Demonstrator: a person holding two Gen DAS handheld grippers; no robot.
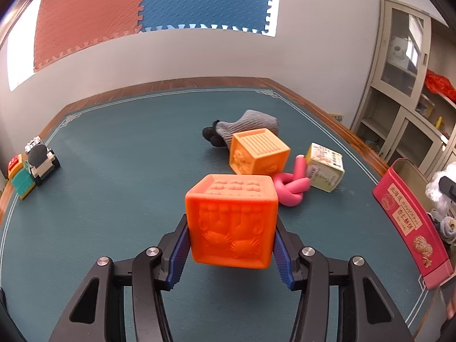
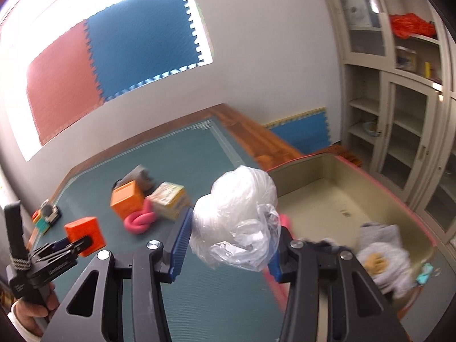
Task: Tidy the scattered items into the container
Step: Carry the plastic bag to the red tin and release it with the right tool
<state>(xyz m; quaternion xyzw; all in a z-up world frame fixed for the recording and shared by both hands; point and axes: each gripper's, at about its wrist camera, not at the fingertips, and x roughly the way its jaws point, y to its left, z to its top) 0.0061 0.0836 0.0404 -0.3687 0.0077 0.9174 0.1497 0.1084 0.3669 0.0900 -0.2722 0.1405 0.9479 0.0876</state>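
An orange cube, a crab relief on the face turned to the left wrist camera and raised bumps on top, sits clamped between the left gripper pads, held off the green mat; being a cube, it shows no long axis. The right gripper pinches a crumpled clear plastic bag at the pink-rimmed tin, jaws closed partway on its bulk. Grey cloth lies inside the tin. Beyond the cube, a paler orange cube sits tilted on one edge, touching a knotted pink tube; a carton lies just beside it, and a grey sock behind. A toy car rests well apart at the mat's left edge.
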